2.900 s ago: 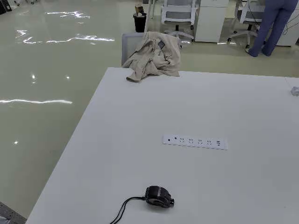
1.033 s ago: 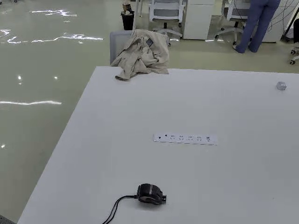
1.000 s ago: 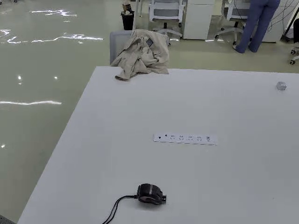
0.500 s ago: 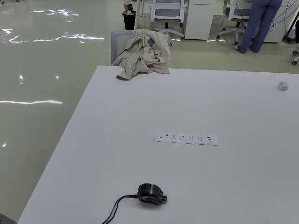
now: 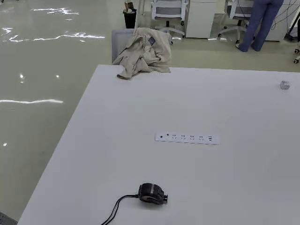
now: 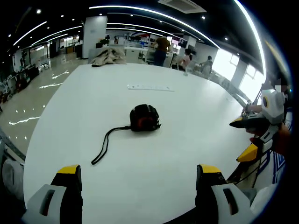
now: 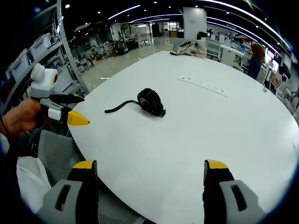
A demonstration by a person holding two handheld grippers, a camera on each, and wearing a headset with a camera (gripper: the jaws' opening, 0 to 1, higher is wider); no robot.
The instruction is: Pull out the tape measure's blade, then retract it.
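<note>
Nothing is started yet: the black tape measure (image 5: 152,193) lies untouched near the front edge of the white table (image 5: 220,98). The left gripper (image 6: 139,171) and the right gripper (image 7: 150,165) both have their jaws wide apart, empty. Next, probably, one must clamp the case and the other catch the blade tip

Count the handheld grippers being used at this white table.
2. The left gripper is held off the table edge left of the tape measure, the right gripper off it to the right. Neither touches it.
</note>
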